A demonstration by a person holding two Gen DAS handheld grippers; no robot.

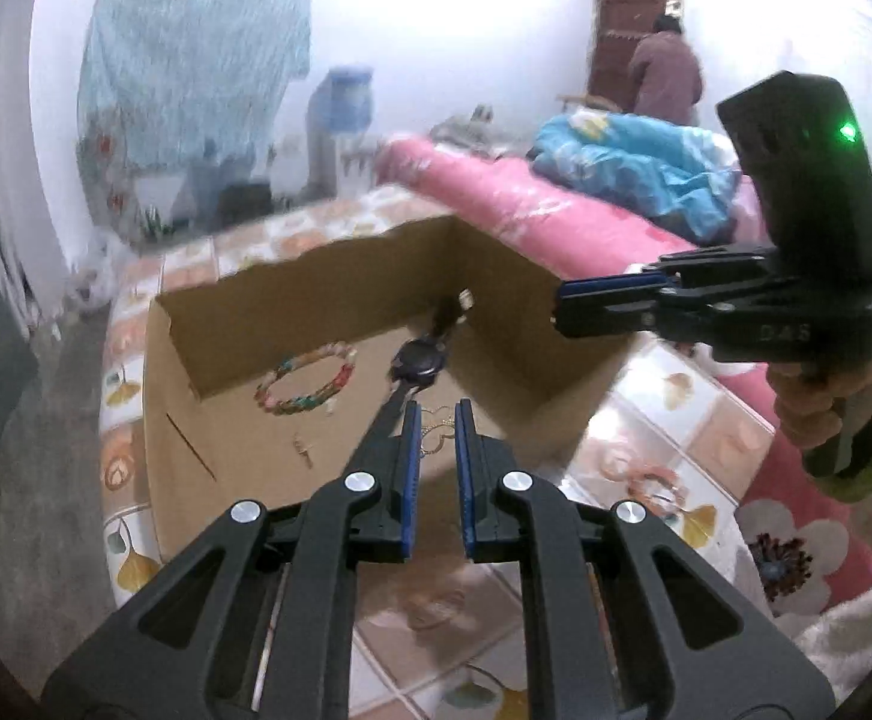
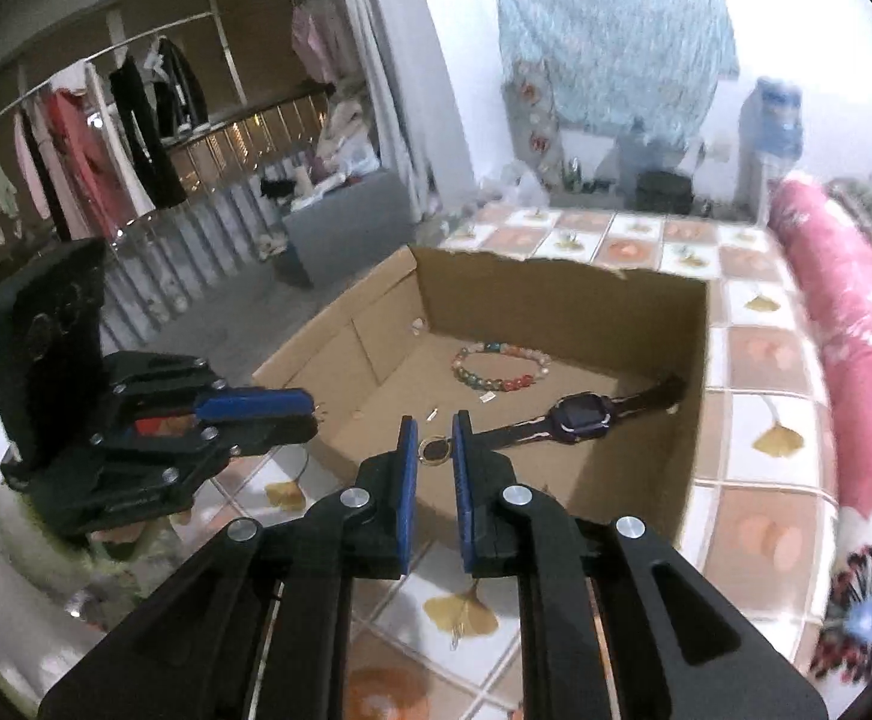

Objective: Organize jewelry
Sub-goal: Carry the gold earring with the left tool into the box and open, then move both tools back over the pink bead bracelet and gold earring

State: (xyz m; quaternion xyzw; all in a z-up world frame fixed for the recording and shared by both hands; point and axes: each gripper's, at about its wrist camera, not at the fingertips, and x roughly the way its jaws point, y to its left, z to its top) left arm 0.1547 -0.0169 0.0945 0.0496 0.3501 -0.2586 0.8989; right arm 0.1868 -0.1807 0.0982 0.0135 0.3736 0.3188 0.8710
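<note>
A shallow cardboard box (image 1: 532, 276) (image 2: 562, 294) lies on the tiled table. Inside lie a beaded bracelet (image 1: 306, 378) (image 2: 499, 369), a dark watch (image 1: 419, 360) (image 2: 580, 417), a gold necklace (image 1: 436, 435) with its pendant (image 2: 434, 450), and a small gold piece (image 1: 303, 450). My left gripper (image 1: 436, 414) hovers over the box's near edge, jaws a little apart, empty. My right gripper (image 2: 434, 429) hovers above the pendant, jaws a little apart, empty. Each gripper shows in the other's view, the right one (image 1: 562, 303) and the left one (image 2: 309, 411); both look closed there.
Another bracelet (image 1: 652, 483) lies on the table (image 2: 760, 360) outside the box. A pink-covered bed (image 1: 556, 204) (image 2: 844, 324) runs along the right. A person (image 1: 667, 69) stands at the far door. A clothes rack (image 2: 93, 138) stands at the left.
</note>
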